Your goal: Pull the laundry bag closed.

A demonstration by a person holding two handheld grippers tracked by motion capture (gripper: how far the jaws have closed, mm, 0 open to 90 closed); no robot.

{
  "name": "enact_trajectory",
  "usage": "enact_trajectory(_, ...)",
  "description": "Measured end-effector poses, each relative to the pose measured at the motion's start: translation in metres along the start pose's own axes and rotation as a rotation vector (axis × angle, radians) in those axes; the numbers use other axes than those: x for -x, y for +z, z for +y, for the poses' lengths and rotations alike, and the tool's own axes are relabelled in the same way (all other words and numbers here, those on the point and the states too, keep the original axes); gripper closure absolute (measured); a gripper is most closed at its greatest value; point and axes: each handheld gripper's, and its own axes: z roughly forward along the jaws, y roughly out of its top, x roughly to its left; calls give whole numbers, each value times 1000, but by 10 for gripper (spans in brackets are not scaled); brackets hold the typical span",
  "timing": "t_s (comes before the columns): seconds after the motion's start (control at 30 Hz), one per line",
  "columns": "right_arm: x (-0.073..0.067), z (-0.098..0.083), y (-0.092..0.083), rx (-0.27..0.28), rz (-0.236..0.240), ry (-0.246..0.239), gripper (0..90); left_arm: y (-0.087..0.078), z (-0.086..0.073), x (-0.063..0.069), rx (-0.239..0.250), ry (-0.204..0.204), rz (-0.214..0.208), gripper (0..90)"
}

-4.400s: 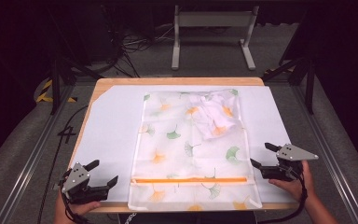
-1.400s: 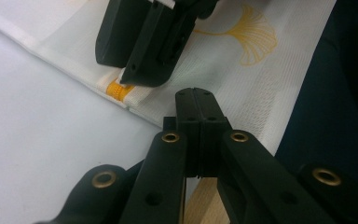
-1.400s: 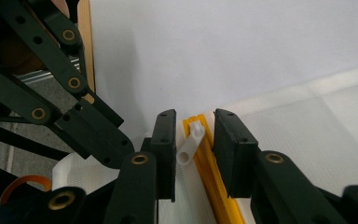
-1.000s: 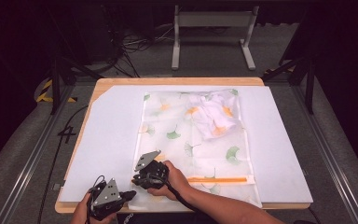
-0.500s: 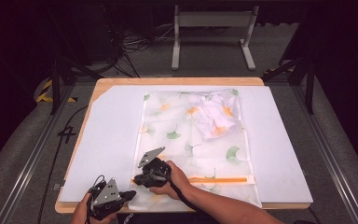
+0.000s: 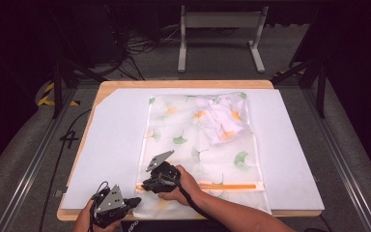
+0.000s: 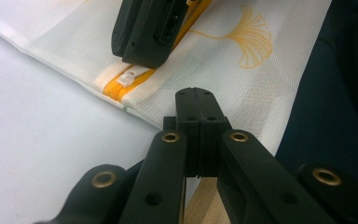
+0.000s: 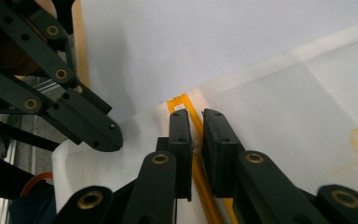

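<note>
A white mesh bag (image 6: 207,150) printed with ginkgo leaves lies on the white sheet (image 6: 111,140), with a white garment (image 6: 222,118) inside near its far end. An orange zipper (image 6: 227,186) crosses the bag's near end. My right gripper (image 8: 196,116) stands at the zipper's left end, jaws nearly together on the white zipper pull (image 7: 130,77). In the high view this right gripper (image 6: 146,185) reaches over from the right. My left gripper (image 7: 196,93) is shut, its tips pinching the bag's near left corner; in the high view the left gripper (image 6: 134,201) sits at the table's front edge.
The wooden table board (image 6: 174,84) shows around the sheet, and its front edge lies just under the left gripper. A metal stand (image 6: 220,29) and cables (image 6: 140,43) are on the floor behind. The person's right forearm (image 6: 232,212) lies across the bag's near corner.
Since the earliest frame both hands left the table's sides: the right crossed to the zipper's left end, the left came to the bag's corner. Over the last second, hardly any shift.
</note>
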Motion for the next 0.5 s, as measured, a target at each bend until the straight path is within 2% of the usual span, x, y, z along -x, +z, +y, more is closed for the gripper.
enact_trajectory(0.1,1,0,1,6,9,8,822,0,0,0,0,0,-1,900)
enact_trajectory(0.3,-3,1,4,18,12,-9,789,0,0,-1,2,-1,-4,900)
enact_trajectory(0.5,-1,3,7,11,2,-14,827,0,-1,-1,4,-6,-7,900)
